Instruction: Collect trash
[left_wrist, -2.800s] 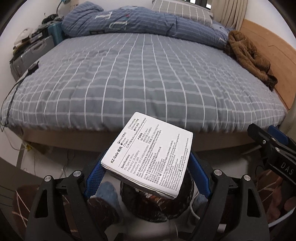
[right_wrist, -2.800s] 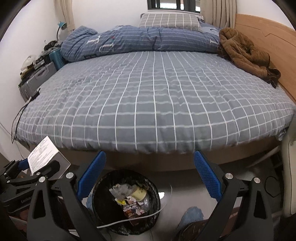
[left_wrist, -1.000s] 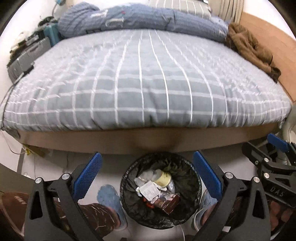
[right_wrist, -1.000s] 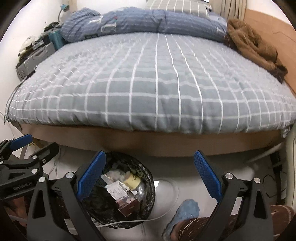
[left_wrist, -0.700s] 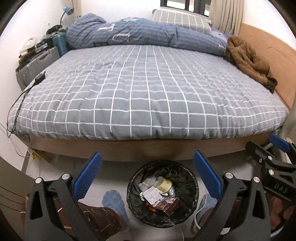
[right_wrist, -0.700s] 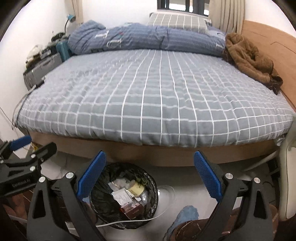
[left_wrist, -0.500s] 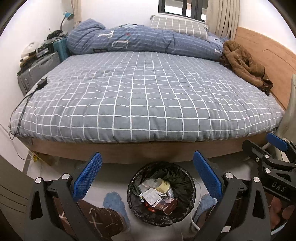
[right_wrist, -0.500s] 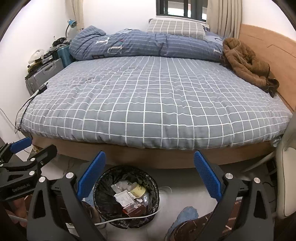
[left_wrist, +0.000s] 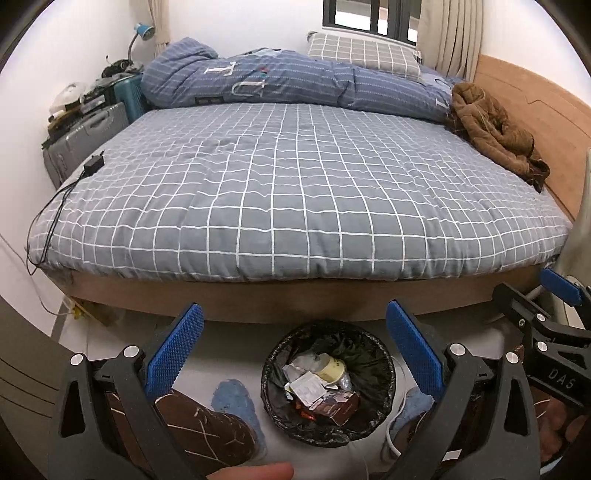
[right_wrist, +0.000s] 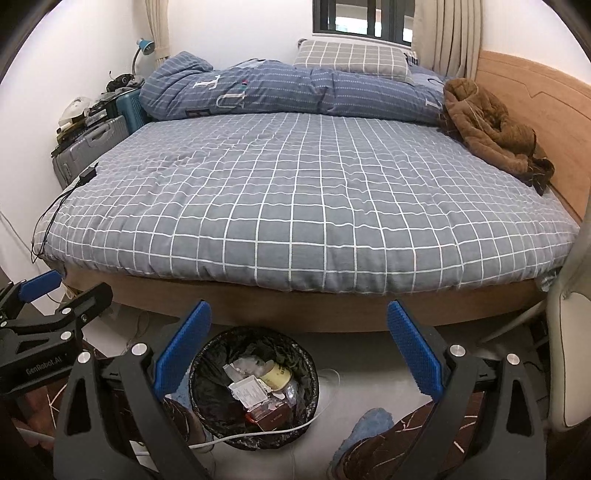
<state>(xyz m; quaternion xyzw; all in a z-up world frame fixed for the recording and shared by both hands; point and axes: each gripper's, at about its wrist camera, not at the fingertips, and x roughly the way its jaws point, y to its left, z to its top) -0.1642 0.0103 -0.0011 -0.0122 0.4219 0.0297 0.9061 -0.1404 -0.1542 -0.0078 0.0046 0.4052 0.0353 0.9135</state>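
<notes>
Now the white box, held by the left gripper earlier, is seen lying inside the black-lined bin before the bed. Both it and the right gripper are spread wide, empty. Lower trash is hidden.

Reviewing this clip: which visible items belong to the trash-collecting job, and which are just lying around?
Job:
black-lined round trash bin
white printed box in the bin
left gripper, open
right gripper, open

Lying about:
brown fleece jacket
blue striped duvet
black charger and cable
grey suitcase
</notes>
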